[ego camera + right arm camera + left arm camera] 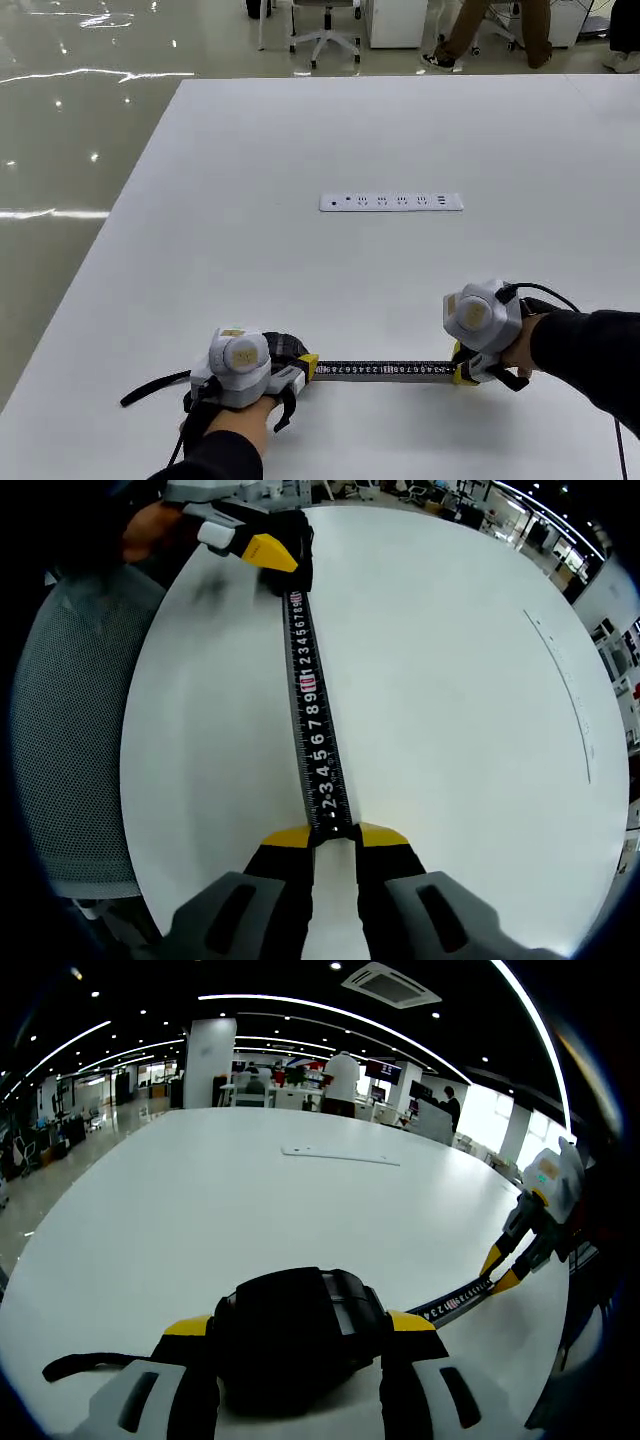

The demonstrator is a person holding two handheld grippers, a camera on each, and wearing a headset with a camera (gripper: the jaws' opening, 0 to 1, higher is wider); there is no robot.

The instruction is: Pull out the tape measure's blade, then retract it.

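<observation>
Head view: on the near edge of a white table (300, 140) the left gripper (295, 365) lies low, pointing right, held by a hand (243, 416) in a dark sleeve that reaches in from the near side. Its jaws are closed around the black case of the tape measure (283, 347). From the case the blade (385, 370) runs flat to the right along the tabletop to the right gripper (458, 368), which pinches the blade's end. The right hand (520, 345) comes in from the right on a dark-sleeved forearm, with a cable looping over it. A white power strip (391, 202) lies farther back on the table, well apart from both grippers. Left gripper view: the yellow-tipped jaws of the left gripper (300, 1325) press against both sides of the tape measure (300, 1335), and a black strap trails off to the left. The blade (455, 1305) leads right to the right gripper (515, 1260), with the power strip (340, 1155) beyond. Right gripper view: the right gripper (337, 836) has its jaws pressed onto the blade (312, 710) at its low-number end. The numbered blade stretches away to the tape measure (295, 550), which is clamped in the left gripper (262, 548). A grey mesh chair (70, 730) stands beside the table (450, 680).
</observation>
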